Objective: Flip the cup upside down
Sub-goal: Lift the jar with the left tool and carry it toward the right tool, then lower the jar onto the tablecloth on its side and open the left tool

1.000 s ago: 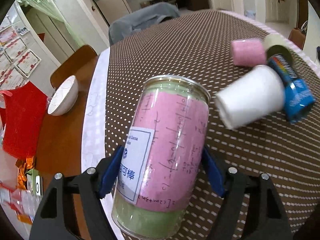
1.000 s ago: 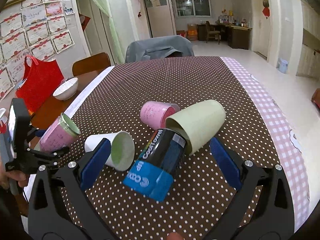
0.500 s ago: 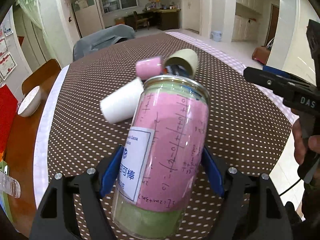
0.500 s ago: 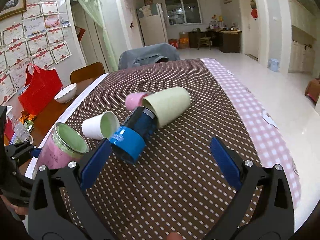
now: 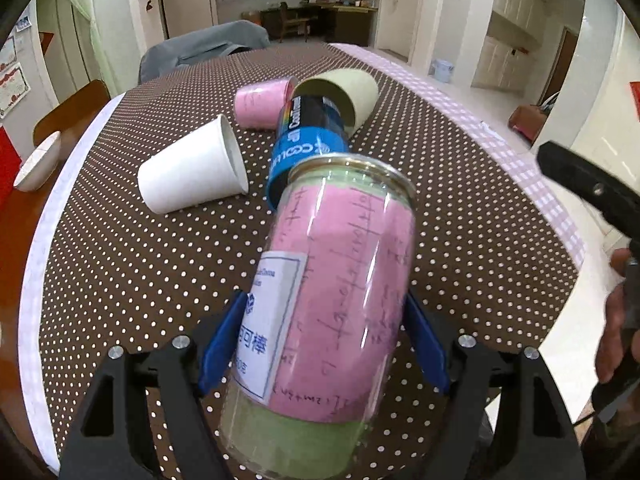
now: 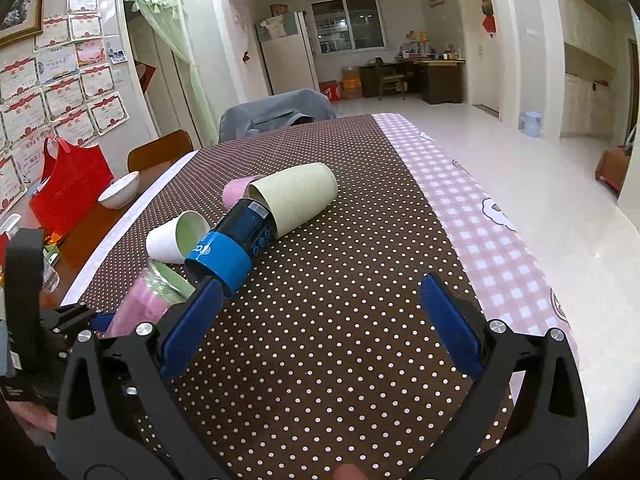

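A clear cup (image 5: 336,304) is clamped between the jaws of the left gripper (image 5: 320,344), tilted above the dotted bench (image 6: 340,340), rim pointing away. The right gripper (image 6: 320,320) is held with jaws apart, nothing between them

Your right tool (image 6: 320,328) hangs wide apart over the dotted counter (image 6: 340,300); your left tool (image 6: 96,324) grips the pink-lined jar (image 6: 148,300) beside the blue can (image 6: 230,246).
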Demonstrator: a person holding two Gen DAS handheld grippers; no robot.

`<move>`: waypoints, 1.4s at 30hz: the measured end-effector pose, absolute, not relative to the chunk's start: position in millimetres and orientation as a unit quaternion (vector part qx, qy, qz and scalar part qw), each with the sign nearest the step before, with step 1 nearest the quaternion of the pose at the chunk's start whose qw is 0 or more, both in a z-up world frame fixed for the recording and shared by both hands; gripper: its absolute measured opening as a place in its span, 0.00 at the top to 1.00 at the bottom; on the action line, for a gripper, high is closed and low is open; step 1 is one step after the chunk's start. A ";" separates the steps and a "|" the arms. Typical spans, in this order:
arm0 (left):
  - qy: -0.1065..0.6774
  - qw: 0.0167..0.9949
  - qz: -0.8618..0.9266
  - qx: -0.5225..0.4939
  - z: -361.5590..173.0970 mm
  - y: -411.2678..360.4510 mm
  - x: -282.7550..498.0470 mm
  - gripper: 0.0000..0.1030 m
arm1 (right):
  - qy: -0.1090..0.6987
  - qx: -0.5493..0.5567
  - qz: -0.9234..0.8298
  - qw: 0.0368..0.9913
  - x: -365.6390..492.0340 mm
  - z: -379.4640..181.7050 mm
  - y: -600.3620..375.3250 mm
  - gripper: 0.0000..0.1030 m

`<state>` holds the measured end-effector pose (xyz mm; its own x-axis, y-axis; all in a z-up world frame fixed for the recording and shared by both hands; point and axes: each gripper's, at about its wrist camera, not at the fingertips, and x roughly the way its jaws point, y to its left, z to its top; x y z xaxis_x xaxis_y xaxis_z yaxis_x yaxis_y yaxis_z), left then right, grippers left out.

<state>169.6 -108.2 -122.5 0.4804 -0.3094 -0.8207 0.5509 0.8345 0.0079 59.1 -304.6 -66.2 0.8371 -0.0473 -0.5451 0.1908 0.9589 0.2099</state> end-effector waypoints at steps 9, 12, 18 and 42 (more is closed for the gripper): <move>0.403 0.876 -0.225 0.137 -105.9 -95.5 161.2 0.16 | 0.285 0.135 -0.053 0.947 61.3 -69.2 -302.9 0.06; 0.394 0.885 -0.214 0.125 -99.4 -87.1 158.2 0.16 | 0.289 0.138 -0.048 0.946 63.6 -70.3 -302.3 0.06; 0.375 0.901 -0.192 0.101 -85.8 -67.6 152.2 0.16 | 0.293 0.137 -0.043 0.945 68.9 -69.8 -299.1 0.06; 0.298 0.945 -0.123 0.051 -54.6 -8.2 81.1 0.16 | 0.253 0.118 -0.002 0.960 27.8 -47.5 -266.8 0.06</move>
